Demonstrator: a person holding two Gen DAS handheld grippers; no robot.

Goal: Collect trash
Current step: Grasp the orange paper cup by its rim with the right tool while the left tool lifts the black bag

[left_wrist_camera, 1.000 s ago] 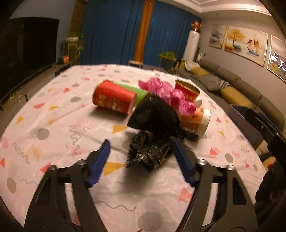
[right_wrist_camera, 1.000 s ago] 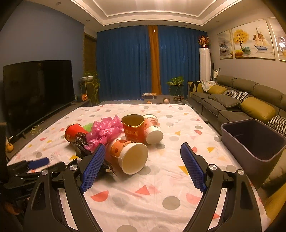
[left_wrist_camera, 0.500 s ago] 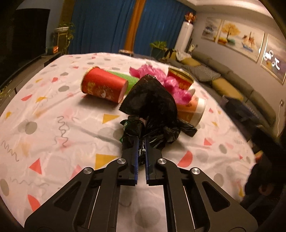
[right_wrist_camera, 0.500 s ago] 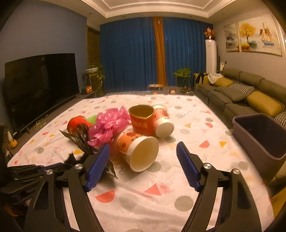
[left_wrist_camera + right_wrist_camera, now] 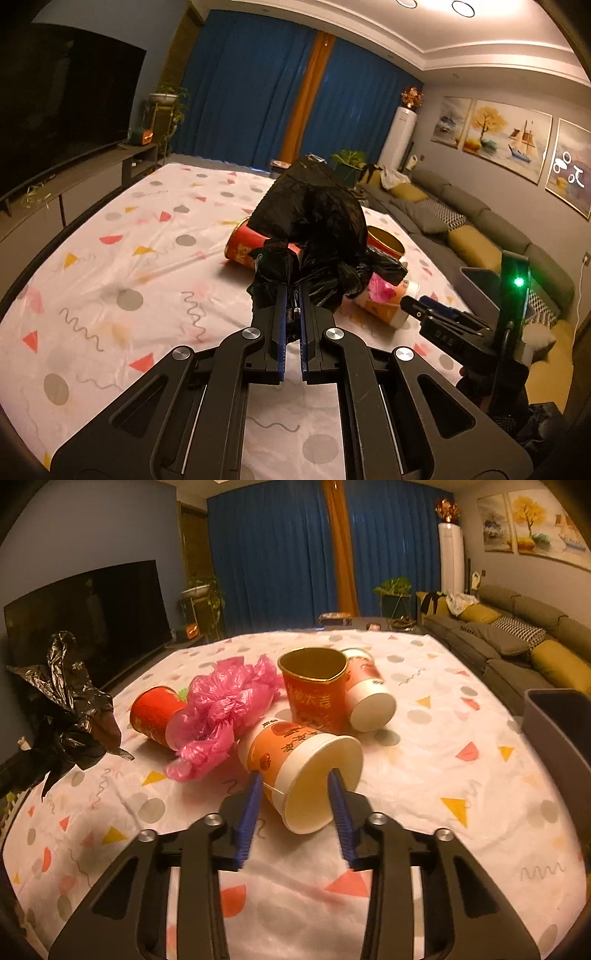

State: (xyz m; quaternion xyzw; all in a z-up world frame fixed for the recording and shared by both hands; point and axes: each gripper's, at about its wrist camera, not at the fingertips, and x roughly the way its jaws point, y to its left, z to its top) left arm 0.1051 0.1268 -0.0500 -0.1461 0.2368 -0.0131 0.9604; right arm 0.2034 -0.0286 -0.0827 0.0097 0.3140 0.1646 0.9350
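Holding a crumpled black bag [image 5: 314, 214] in the left gripper [image 5: 291, 291], jaws pinched almost flat on its bunched neck, with the bulk of the plastic ballooning up beyond the tips and clear of the desk [image 5: 443, 775]. Seen from the right wrist as a dark ragged bundle at the far left, in the air beside the desk's edge. Reaching with the right gripper [image 5: 294, 775] at an orange cup [image 5: 280, 746] lying on its side, white mouth towards the camera; jaws just been closing, now at a narrow-to-middling gap, left pad at the outside of the rim, right pad in front of the open mouth, no firm squeeze visible. Just behind that cup, a pink bag [image 5: 225, 705] slumped against a red cup [image 5: 151, 712], also tipped over. Further back, an upright heart-shaped red tub [image 5: 314, 698] touching a second orange cup [image 5: 365, 698] on its side. Off the desk's right edge, a grey bin [image 5: 554, 716].
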